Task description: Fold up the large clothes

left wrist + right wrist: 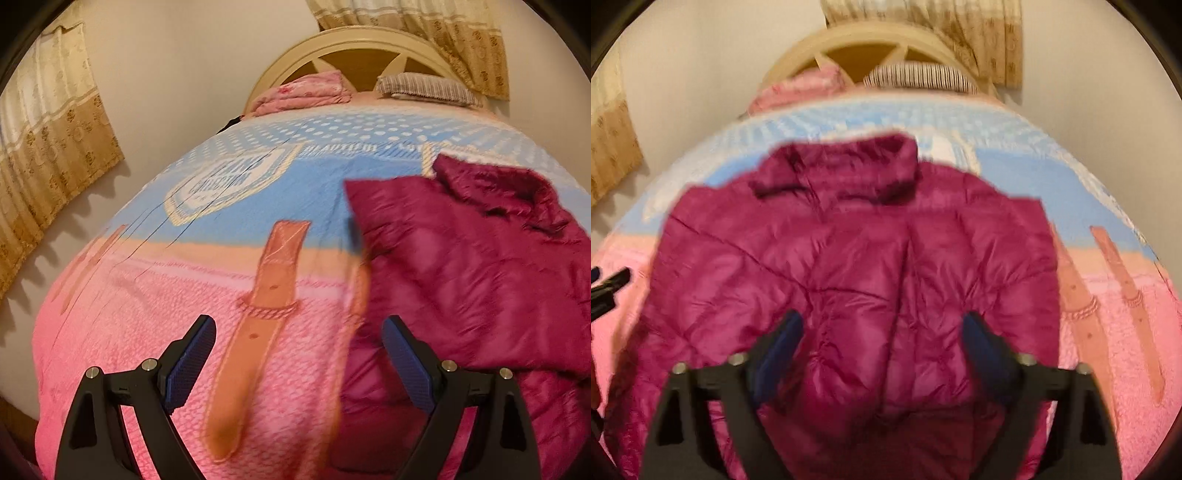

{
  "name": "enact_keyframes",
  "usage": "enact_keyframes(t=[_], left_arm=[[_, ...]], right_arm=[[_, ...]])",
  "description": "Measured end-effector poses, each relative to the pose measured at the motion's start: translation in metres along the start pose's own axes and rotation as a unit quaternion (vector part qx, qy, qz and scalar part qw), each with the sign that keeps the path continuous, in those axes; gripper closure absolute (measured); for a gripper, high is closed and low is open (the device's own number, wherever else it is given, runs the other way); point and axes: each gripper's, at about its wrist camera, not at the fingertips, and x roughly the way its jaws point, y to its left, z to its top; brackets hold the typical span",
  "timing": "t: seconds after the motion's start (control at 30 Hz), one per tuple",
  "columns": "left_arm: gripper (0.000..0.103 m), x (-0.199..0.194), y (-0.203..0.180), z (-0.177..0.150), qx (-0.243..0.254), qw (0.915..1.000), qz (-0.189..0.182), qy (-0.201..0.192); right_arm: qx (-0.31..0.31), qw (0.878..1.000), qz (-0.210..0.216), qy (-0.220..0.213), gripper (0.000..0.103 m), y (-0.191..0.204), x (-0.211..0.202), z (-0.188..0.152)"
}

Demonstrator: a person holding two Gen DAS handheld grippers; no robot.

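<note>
Bedspread (147, 332) under everything. Magenta puffer jacket (857, 258) spread flat, collar (849, 166) toward headboard (820, 40). Right gripper (882, 339) above it, left gripper (299, 347) beside, both splayed, empty. Probably between folds; next, pinching an edge.

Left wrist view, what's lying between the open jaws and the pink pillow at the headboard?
Only bedspread: its printed brown strap, then the blue badge pattern, up to the pink pillow. The magenta jacket lies off to the right.
</note>
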Motion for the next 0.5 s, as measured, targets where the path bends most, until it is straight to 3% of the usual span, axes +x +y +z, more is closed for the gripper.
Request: enact_keyframes(t=[0.07, 0.2, 0.3, 0.37, 0.5], left_arm=[[0.011, -0.008, -0.006, 0.007, -0.004, 0.9998, -0.014, -0.011], [0.011, -0.013, -0.033, 0.023, 0.003, 0.9983, -0.042, -0.04], [0.011, 0.003, -0.058, 0.025, 0.026, 0.9979, -0.037, -0.047], [0.011, 0.02, -0.067, 0.022, 0.033, 0.999, -0.014, -0.027], [0.011, 0.047, -0.067, 0.007, 0.027, 0.9994, -0.022, 0.004]], right_arm=[[0.0, 0.999, -0.024, -0.023, 0.034, 0.003, -0.014, 0.005], [-0.007, 0.998, -0.008, -0.056, 0.062, 0.018, -0.03, 0.016], [-0.02, 0.999, 0.011, -0.035, 0.062, 0.027, -0.017, 0.014], [-0.021, 1.0, 0.004, -0.022, 0.062, 0.024, -0.003, 0.012], [-0.02, 1.0, 0.006, -0.003, 0.062, 0.015, 0.017, 0.003]])
